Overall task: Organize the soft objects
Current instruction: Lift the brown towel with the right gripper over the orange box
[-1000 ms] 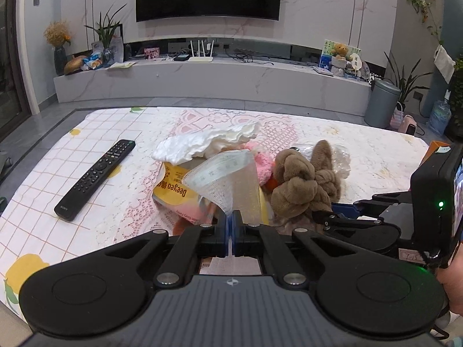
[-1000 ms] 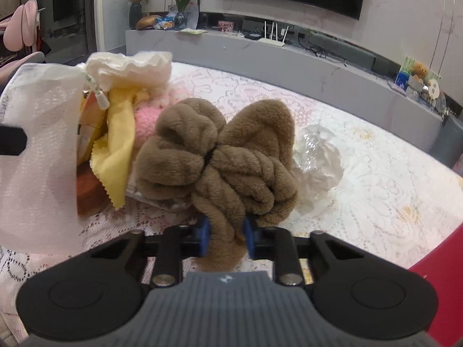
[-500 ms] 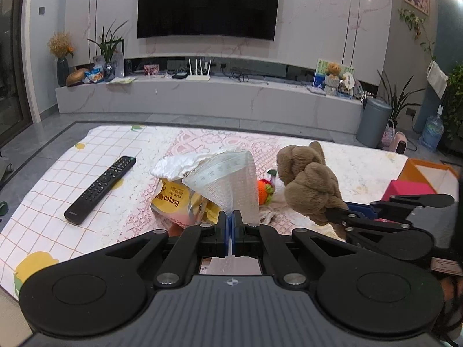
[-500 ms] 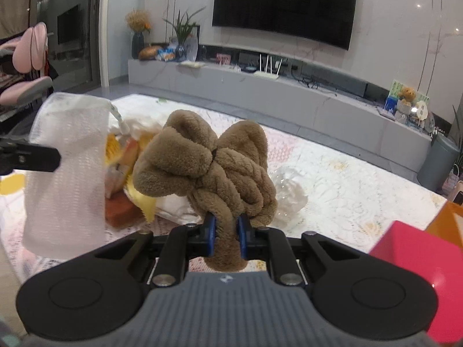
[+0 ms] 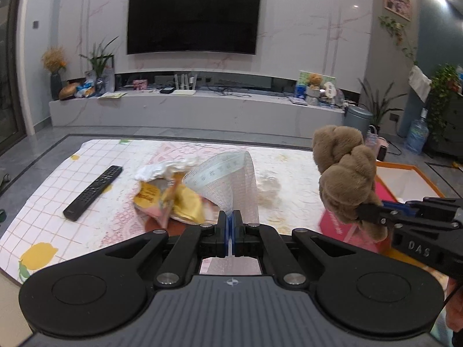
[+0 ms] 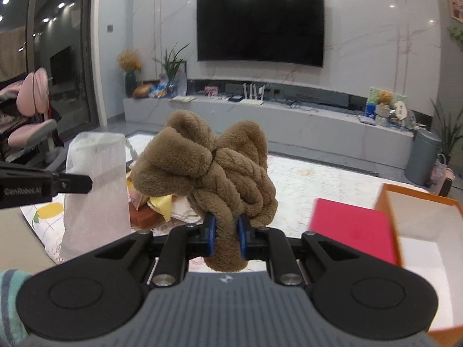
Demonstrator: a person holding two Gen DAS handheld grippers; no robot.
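Observation:
My left gripper is shut on a thin white mesh bag, held up above the table; the bag also shows in the right wrist view. My right gripper is shut on a brown plush bow and holds it in the air; it shows at the right of the left wrist view. A pile of soft items and yellow packets lies on the tablecloth below the bag.
An orange open box with a red lid stands at the right. A black remote lies at the left of the table. A crumpled clear wrapper lies behind the bag.
Both grippers have risen from the pile. The brown bow has been lifted off the table and carried right, toward the orange box. The mesh bag stays gripped.

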